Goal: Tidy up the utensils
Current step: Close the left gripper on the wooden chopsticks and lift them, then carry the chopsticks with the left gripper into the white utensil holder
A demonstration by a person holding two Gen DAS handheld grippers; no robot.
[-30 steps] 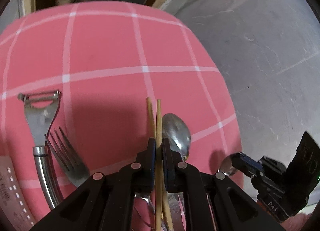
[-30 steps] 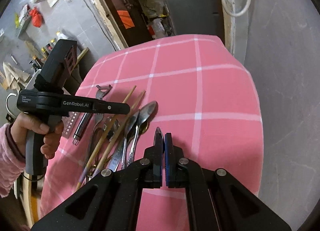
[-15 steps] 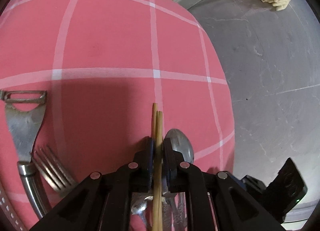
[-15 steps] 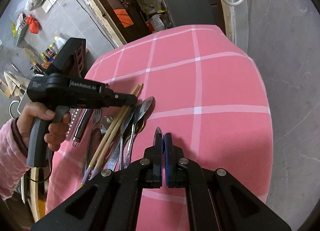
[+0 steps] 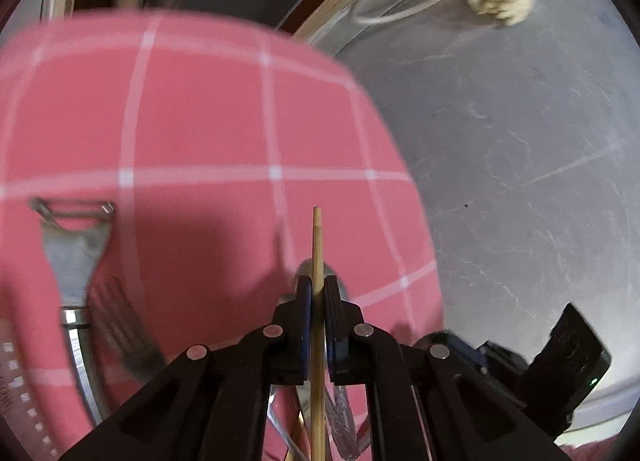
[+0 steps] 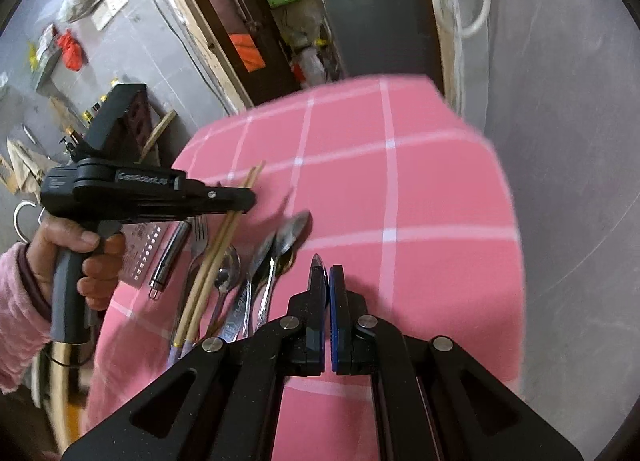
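Two chopsticks [image 6: 224, 245], one fork [image 5: 120, 325], one peeler [image 5: 74, 261], several spoons [image 6: 288, 237].

Your left wrist view is smeared by motion: the far edge of the pink checked tablecloth [image 5: 192, 109], the peeler [image 5: 76, 245] and the fork [image 5: 120, 325] all lose their outlines, while the chopstick [image 5: 317, 261] close to the lens stays crisp. Your right wrist view is sharper in the middle, with blur on the cloth's far corner and on the shelves behind. Light is soft, even daylight; nothing is blown out. You get a broad, soft-edged shadow on the cloth just beyond the left gripper [image 5: 316, 293]. The spoons [image 6: 280, 249] carry dull glints. Both pictures bow strongly outward and end in black corners.
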